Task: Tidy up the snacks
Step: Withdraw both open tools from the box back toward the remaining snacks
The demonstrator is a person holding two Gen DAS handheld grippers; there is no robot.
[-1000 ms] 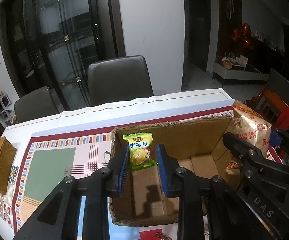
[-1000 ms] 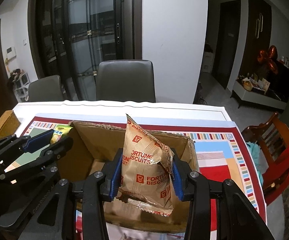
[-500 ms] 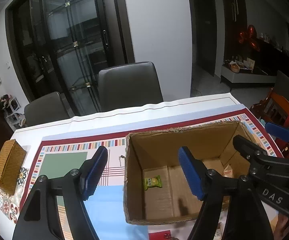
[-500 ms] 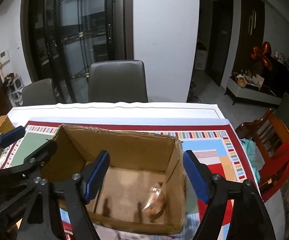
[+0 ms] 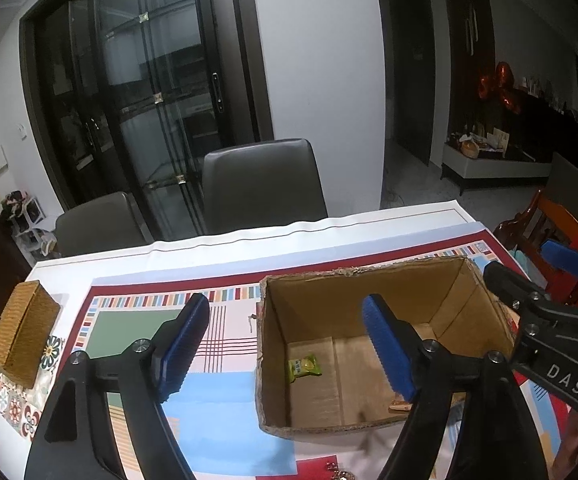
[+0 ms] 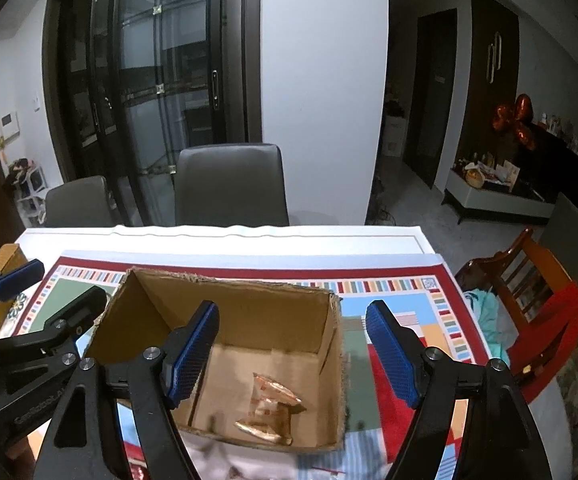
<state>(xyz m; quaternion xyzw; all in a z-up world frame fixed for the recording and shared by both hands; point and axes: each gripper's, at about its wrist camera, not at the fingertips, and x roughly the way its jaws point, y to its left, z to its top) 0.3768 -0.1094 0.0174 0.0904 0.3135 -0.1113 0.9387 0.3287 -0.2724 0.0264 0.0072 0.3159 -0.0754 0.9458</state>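
Both fisheye views sit above the near edge of the table (image 5: 249, 240), tilted down and facing the dark glass doors (image 6: 149, 100). The left wrist camera looks from the left side of the open brown cardboard box (image 5: 369, 292), close over its near rim. The right wrist camera looks from the box's (image 6: 249, 312) right side, equally close. They share the box interior, the patterned tablecloth (image 6: 409, 292) and two grey chairs (image 5: 261, 184).
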